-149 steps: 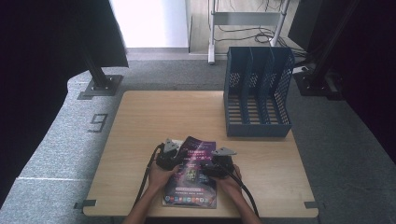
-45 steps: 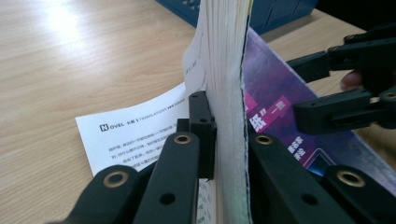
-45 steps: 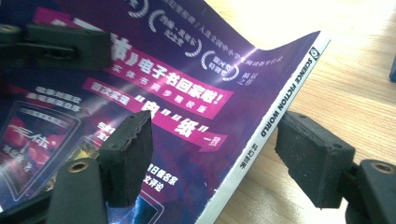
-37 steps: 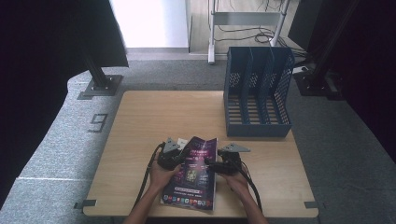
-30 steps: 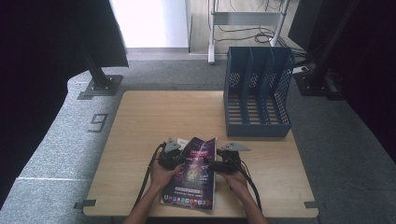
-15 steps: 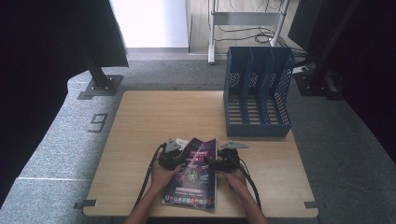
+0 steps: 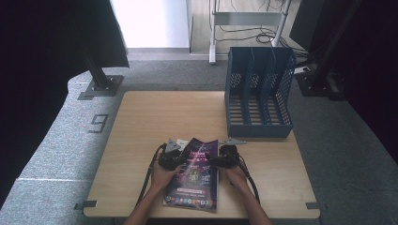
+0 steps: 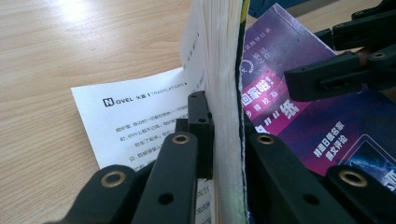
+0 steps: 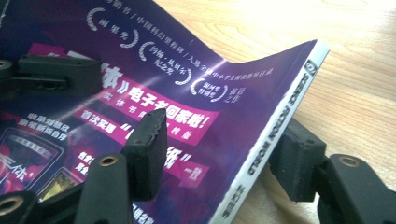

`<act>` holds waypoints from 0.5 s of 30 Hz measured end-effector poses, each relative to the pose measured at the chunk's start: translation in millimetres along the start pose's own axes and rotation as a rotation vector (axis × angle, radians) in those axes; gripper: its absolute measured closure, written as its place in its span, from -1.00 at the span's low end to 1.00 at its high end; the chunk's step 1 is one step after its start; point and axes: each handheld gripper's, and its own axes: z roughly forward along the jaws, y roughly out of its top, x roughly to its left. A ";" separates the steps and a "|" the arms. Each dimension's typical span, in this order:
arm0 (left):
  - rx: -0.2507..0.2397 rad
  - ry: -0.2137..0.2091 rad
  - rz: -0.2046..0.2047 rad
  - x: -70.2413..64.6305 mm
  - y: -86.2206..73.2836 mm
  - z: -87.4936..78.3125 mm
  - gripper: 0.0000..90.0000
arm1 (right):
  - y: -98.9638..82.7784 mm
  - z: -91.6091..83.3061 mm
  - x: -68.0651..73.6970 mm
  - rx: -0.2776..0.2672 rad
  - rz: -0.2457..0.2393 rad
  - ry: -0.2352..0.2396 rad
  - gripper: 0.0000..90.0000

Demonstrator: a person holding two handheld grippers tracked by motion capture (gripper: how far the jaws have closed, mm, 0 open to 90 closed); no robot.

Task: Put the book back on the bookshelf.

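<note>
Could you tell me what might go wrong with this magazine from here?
The left gripper pinches only a thick block of pages on the magazine, leaving one page flat on the table; lifting might crease or tear it. The right gripper has been closing on the spine but isn't clamped, so it could slip.

- The magazine's spine (image 9: 275, 135) reads "SCIENCE FICTION WORLD".
- Its open white page (image 8: 140, 116) is headed "NOVEL".
- The floor mat (image 7: 65, 140) bears a "9" (image 7: 99, 123).

Left gripper (image 8: 224, 126): black jaws, brass-ringed screw holes, square pads, grey three-cornered top plate, black trailing cable. Right gripper (image 9: 219, 154): same build, ribbed rubber pads. Forearms bare, no sleeves.
</note>
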 end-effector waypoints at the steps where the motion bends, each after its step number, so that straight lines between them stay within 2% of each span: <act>1: 0.000 -0.001 -0.001 0.2 0.0 0.1 0.89 | 0.0 0.0 0.0 0.000 0.000 0.000 -0.06; 6: 0.000 -0.005 -0.006 0.5 0.0 0.3 0.89 | 1.7 3.4 -3.4 0.003 -0.008 -0.010 -0.03; 11: -0.001 -0.006 -0.007 -0.1 0.1 -0.3 0.89 | 2.5 4.2 -4.0 0.012 -0.009 -0.020 0.12; 12: -0.002 -0.006 -0.008 -0.3 0.2 -0.5 0.89 | 2.3 4.3 -5.1 0.018 -0.006 -0.013 0.16; 13: 0.000 -0.004 -0.003 -0.5 0.3 -0.9 0.89 | 2.2 3.7 -7.4 0.020 0.001 0.016 0.23; 15: 0.000 -0.003 -0.005 -0.6 0.1 -0.7 0.89 | 2.4 3.0 -7.5 0.021 -0.001 0.023 0.26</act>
